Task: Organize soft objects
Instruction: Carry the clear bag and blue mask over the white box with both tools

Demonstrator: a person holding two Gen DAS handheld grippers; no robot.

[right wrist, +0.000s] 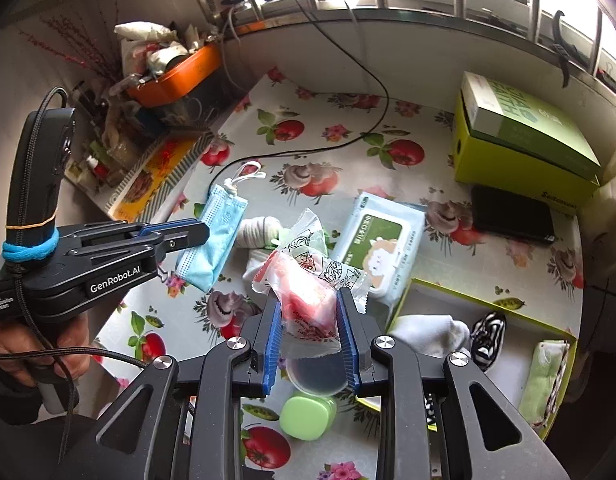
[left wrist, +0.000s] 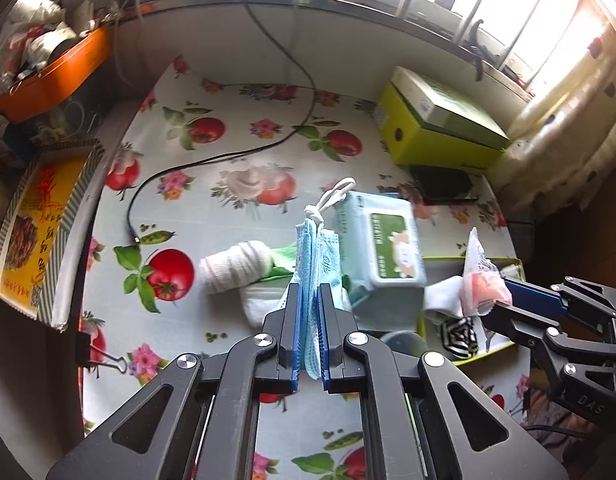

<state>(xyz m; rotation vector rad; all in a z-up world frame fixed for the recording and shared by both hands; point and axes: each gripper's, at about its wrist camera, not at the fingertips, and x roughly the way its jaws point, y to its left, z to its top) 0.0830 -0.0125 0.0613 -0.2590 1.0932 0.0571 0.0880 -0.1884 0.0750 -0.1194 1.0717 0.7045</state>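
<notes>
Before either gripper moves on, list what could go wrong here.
The left gripper pinches the blue face masks only by one edge, so the bundle may slip or fan apart. The right gripper squeezes a crinkly snack packet above the green-lidded container; lowering carelessly could knock it over.

Glossy plastic tablecloth (left wrist: 236, 208), pleated nonwoven mask (right wrist: 216, 236).

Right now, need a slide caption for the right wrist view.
Right hand-held gripper holds a snack packet; left hand-held gripper holds a blue face mask.
</notes>
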